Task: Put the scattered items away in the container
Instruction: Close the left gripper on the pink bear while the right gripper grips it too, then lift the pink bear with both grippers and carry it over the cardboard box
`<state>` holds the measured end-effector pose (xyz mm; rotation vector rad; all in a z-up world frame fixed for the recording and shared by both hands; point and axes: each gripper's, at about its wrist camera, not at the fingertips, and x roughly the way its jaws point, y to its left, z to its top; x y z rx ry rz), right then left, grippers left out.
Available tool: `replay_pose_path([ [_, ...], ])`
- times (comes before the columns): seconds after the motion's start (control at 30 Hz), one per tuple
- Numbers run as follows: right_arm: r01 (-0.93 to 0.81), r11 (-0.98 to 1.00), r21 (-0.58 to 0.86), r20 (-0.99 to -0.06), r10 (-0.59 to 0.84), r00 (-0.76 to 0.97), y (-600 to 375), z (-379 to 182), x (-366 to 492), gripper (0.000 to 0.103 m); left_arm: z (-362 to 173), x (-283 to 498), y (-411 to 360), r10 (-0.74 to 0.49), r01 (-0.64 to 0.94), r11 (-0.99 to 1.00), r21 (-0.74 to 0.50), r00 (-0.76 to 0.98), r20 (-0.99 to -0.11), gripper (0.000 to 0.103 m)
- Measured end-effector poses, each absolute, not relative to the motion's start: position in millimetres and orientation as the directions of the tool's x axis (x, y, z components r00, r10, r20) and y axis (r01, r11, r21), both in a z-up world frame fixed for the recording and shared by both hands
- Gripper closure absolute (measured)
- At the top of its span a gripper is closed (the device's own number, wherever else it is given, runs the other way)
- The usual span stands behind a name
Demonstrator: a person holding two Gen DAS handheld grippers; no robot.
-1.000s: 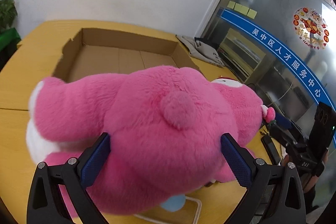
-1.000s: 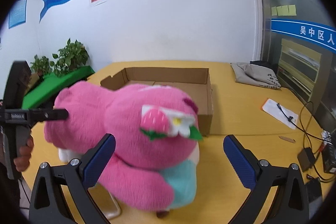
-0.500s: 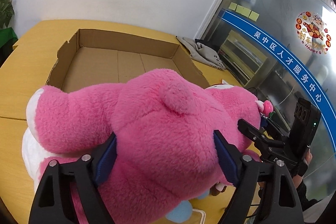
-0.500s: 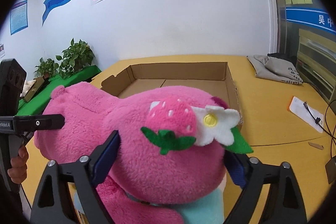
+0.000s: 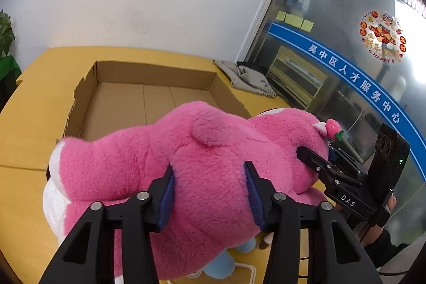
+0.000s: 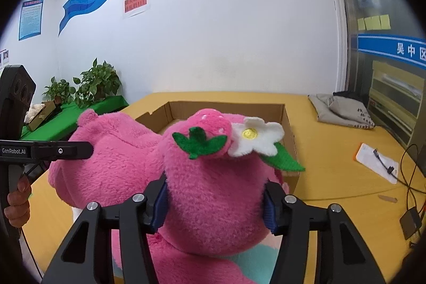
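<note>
A: Where is the toy right now?

B: The pink toy (image 5: 213, 177) is in front of you, on the near side of the box (image 5: 149, 97). The box sits open on the yellow surface (image 5: 32, 97), just behind the toy.

A: What are your jaws doing?

B: Your left gripper (image 5: 210, 193) has its jaws closing on the toy's furry back. The blue pads (image 5: 167, 193) push into the fur on both sides. Your right gripper (image 6: 215, 204) has its jaws closing too, squeezing the toy's head just under the strawberry (image 6: 210, 132) and the white flower (image 6: 255, 137).

A: Can you see each gripper from the other side?

B: Yes. In the left view, the right gripper sits at the toy's right end. In the right view, the left gripper sits at the left end.

A: What else is there?

B: A grey cloth (image 6: 340, 108) lies far right. Plants (image 6: 93, 84) stand far left.
</note>
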<state>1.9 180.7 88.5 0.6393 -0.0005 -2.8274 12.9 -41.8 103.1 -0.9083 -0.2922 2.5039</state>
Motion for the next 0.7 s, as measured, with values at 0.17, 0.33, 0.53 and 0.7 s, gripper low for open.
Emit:
replay_pose_path([
  [0.17, 0.228, -0.973, 0.021, -0.337, -0.222, -0.915, 176.3, 123.8, -9.8, 0.048, 142.8, -2.8, -43.0, 0.491, -0.378, -0.87, -0.316, -0.717, -0.495, 0.057],
  [0.33, 0.212, -0.977, 0.012, -0.267, -0.207, -0.941, 173.9, 161.5, -43.5, 0.048, 175.3, -58.3, -45.6, 0.495, -0.397, -0.868, -0.297, -0.728, -0.474, 0.057],
  [0.53, 0.199, -0.977, 0.07, -0.234, -0.21, -0.949, 184.9, 197.8, -123.1, 0.048, 212.7, -146.6, -38.6, 0.475, -0.405, -0.88, -0.248, -0.742, -0.473, 0.066],
  [0.7, 0.174, -0.978, 0.116, -0.264, -0.199, -0.944, 195.5, 193.6, -202.6, 0.049, 210.5, -230.5, -22.2, 0.477, -0.416, -0.878, -0.238, -0.706, -0.523, 0.075],
])
